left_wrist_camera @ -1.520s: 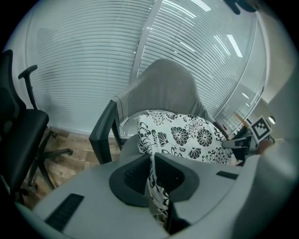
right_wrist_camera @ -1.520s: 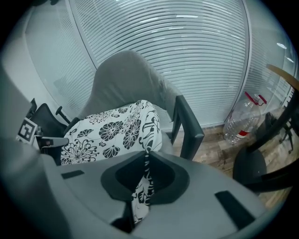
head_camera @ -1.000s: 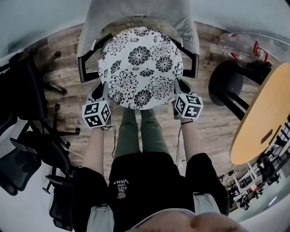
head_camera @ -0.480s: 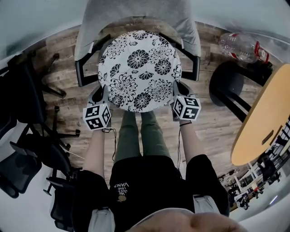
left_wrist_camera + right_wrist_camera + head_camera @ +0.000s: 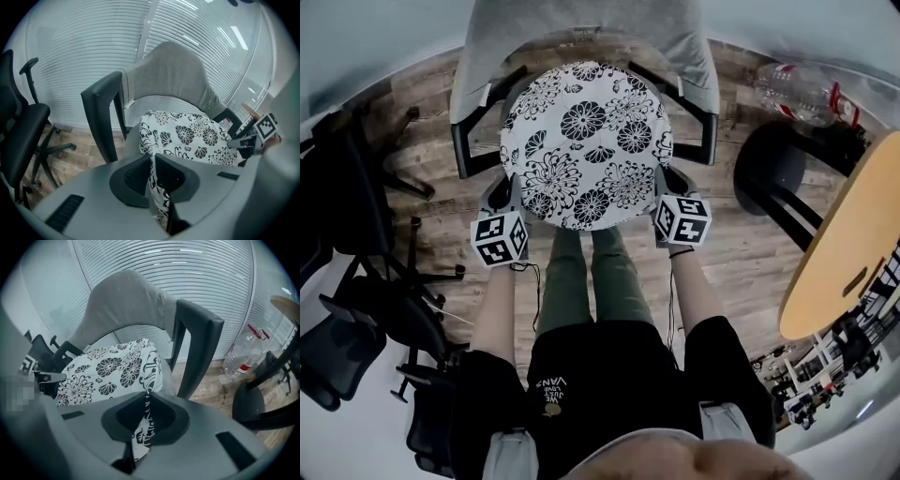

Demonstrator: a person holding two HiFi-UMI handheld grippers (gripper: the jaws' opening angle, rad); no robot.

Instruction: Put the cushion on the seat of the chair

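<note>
Tightly, the fingers [image 5: 133, 174] of the left gripper [image 5: 152, 161] pinch the near left rim of the cushion [image 5: 187, 136]. The fingers [image 5: 164, 420] of the right gripper [image 5: 145, 401] pinch its near right rim. The cloth is squeezed thin between each pair. Ahead of and between both pairs the cushion spreads as a round disc, so no long axis shows. Its white face with black flowers turns upward, roughly level. It lies over the grey seat [image 5: 130, 145] of the chair [image 5: 581, 28], between the black armrests [image 5: 459, 150]. Whether it rests on the seat I cannot tell.

Beyond the chair hang slatted blinds [image 5: 93, 56], and a wood-plank floor [image 5: 750, 262] lies beneath. Left of the left fingers stand black office chairs [image 5: 356, 187]. Right of the right fingers are a clear bottle [image 5: 797, 89], a black stool [image 5: 773, 164] and a round wooden desk [image 5: 853, 234].

Both forearms [image 5: 497, 309] reach forward side by side, with the grippers tilted steeply down.
</note>
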